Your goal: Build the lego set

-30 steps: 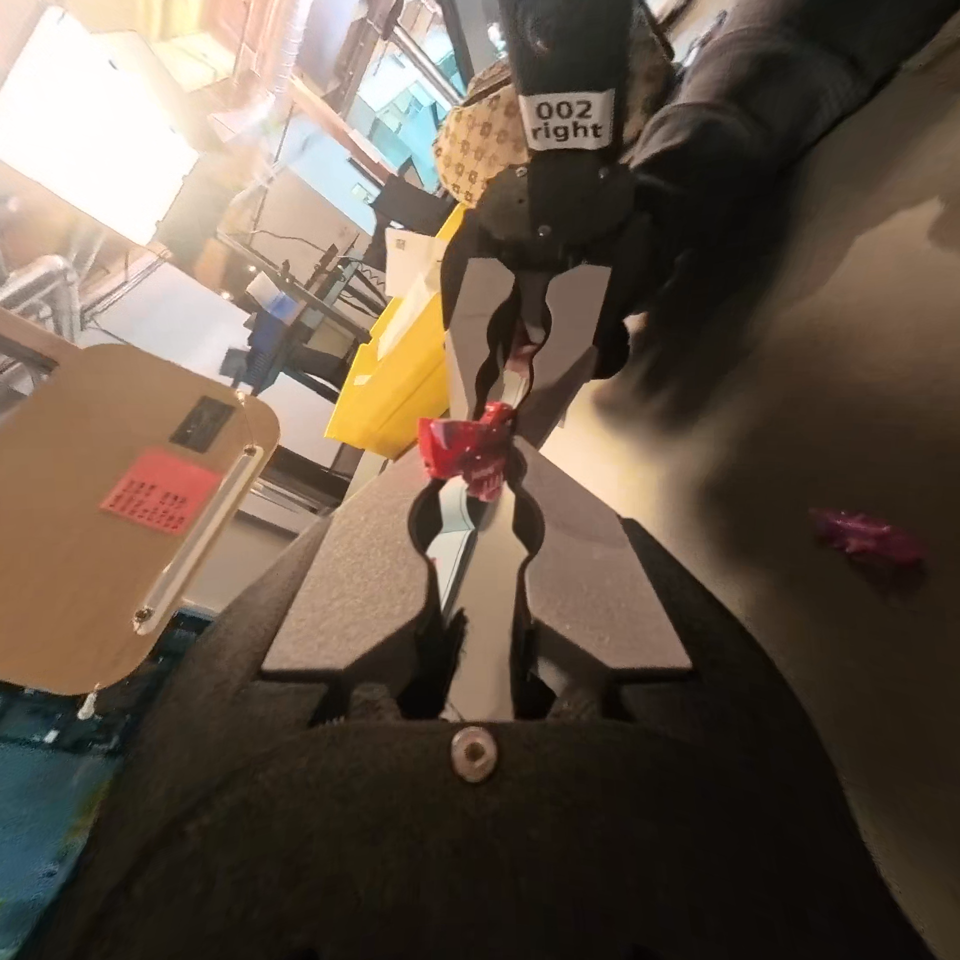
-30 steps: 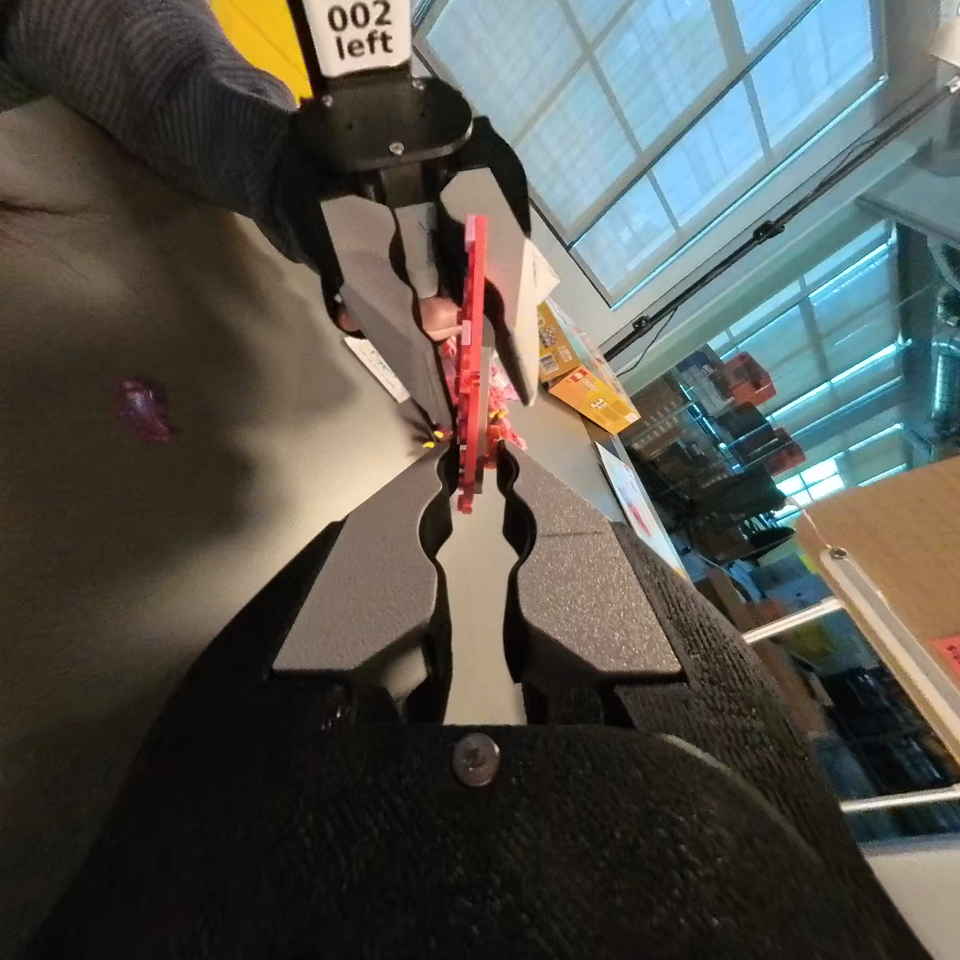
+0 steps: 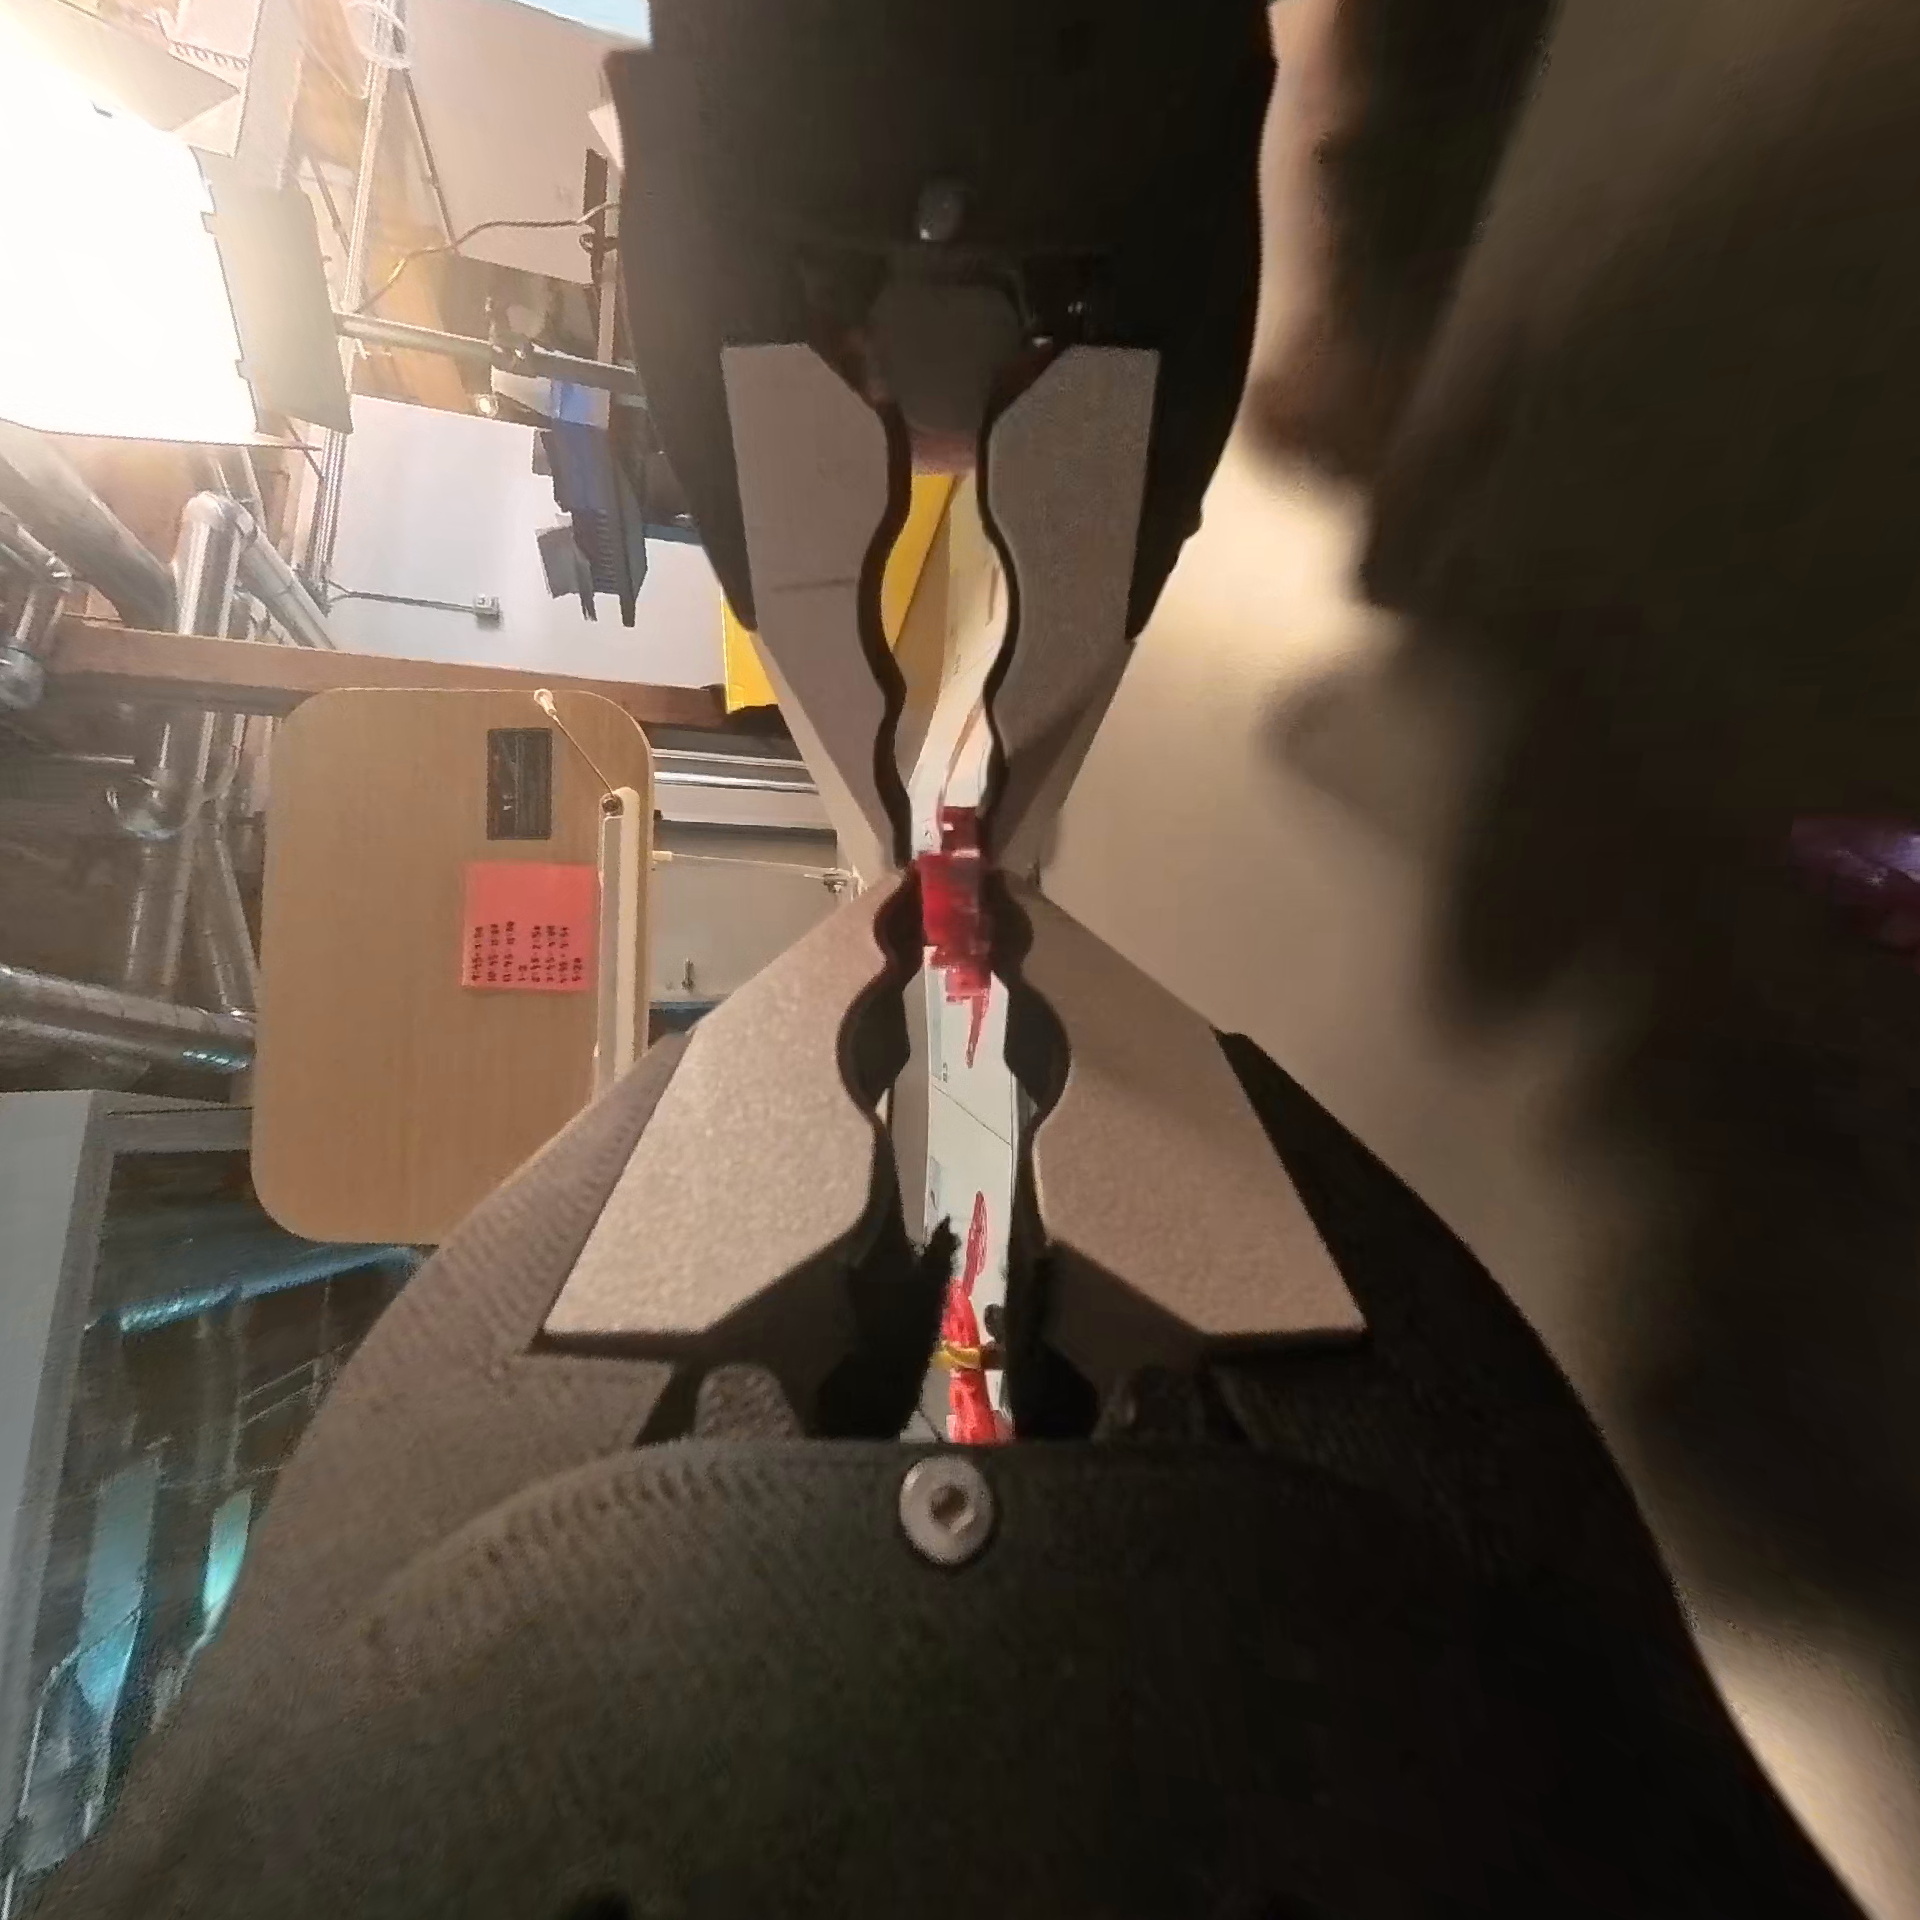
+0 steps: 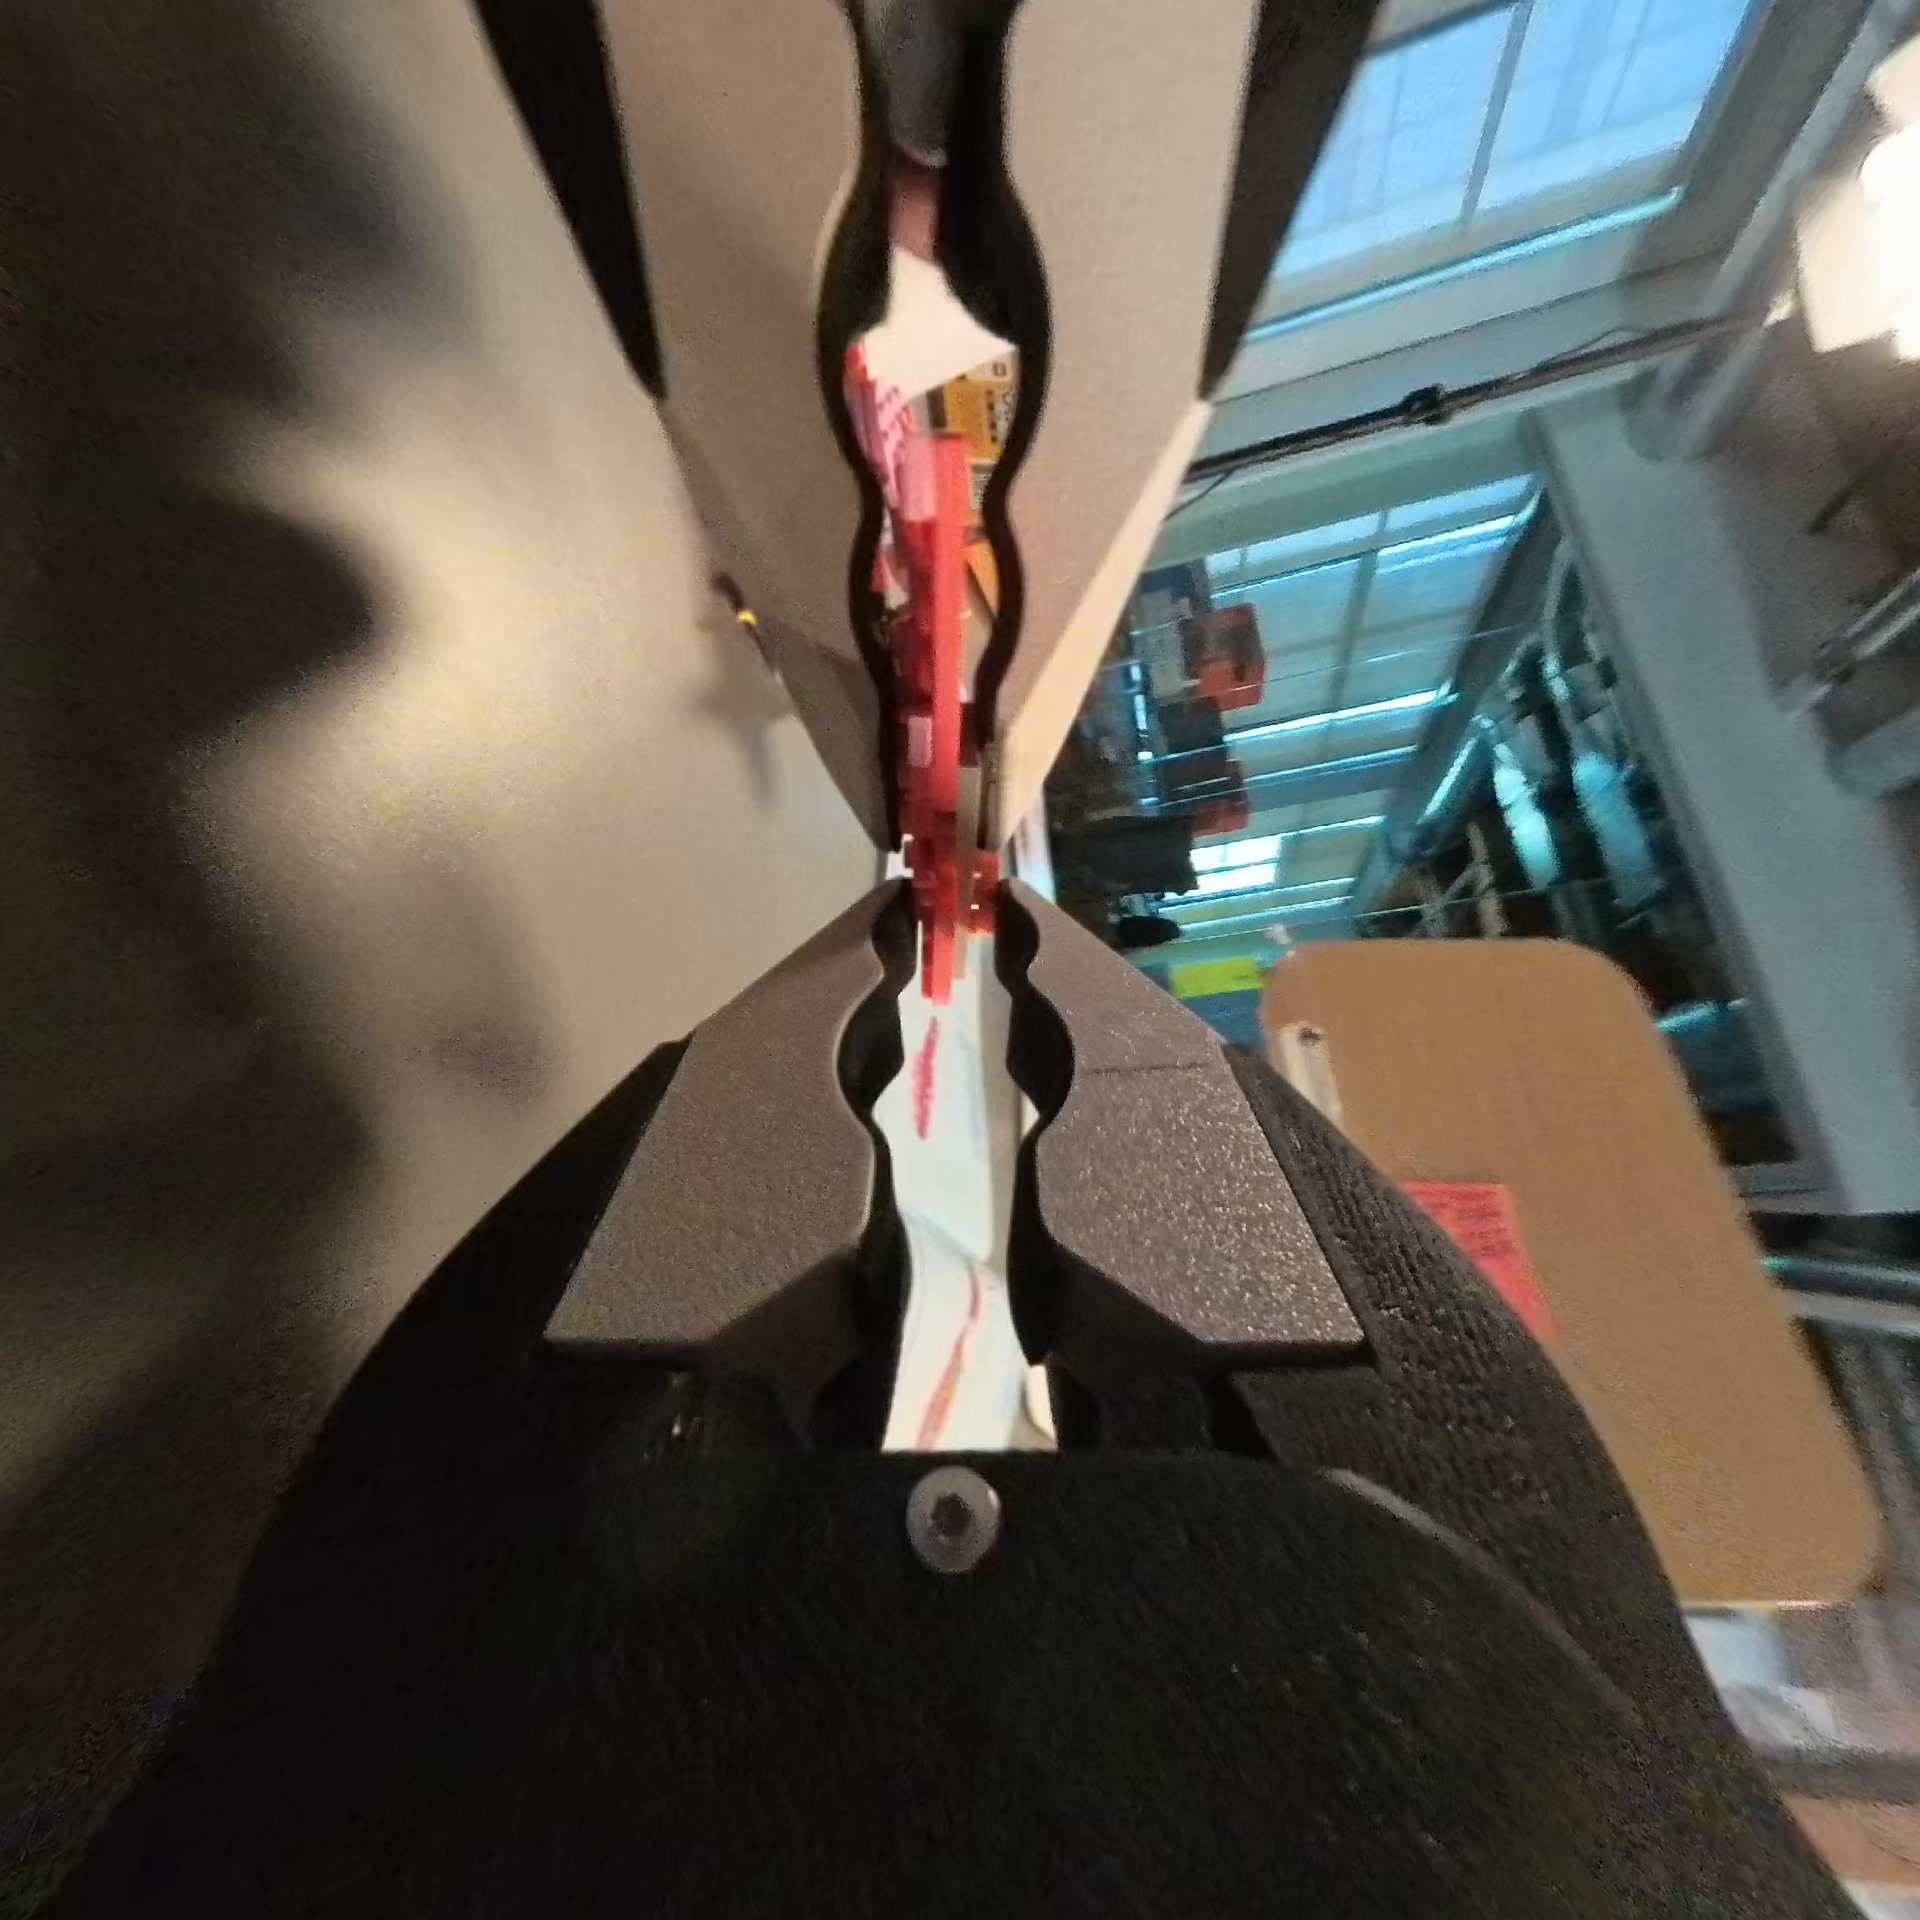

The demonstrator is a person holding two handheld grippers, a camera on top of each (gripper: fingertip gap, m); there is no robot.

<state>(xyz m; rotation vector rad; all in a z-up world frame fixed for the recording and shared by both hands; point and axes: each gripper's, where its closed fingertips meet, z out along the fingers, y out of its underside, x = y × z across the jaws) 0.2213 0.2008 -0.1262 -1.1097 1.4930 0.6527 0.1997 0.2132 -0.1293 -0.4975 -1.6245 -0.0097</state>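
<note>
My two grippers meet tip to tip above a grey table (image 3: 1299, 790). In the left wrist view my left gripper (image 3: 951, 904) is shut on a red brick assembly (image 3: 951, 920), with both pads against it. The right gripper (image 3: 954, 854) points at it from above and pinches the same red assembly. In the right wrist view my right gripper (image 4: 948, 920) is shut on the lower end of the red assembly (image 4: 940, 665), a thin plate seen edge-on with a grey strip beside it. The plate runs up between the fingers of the left gripper (image 4: 943, 831).
A purple piece (image 3: 1860, 883) lies on the table to the right. A white sheet with red print (image 3: 966, 1143) lies below the grippers. A wooden board with a red note (image 3: 436, 956) stands at the left, a yellow bin (image 3: 743, 655) behind it. Shelves with boxes (image 4: 1195, 675) stand beyond. Both grippers' tips are close together, under 4 cm apart.
My left gripper's fingers have closed in on the red assembly. The two grippers have drawn closer together, tip to tip, and lined up. The right gripper has kept its hold.
</note>
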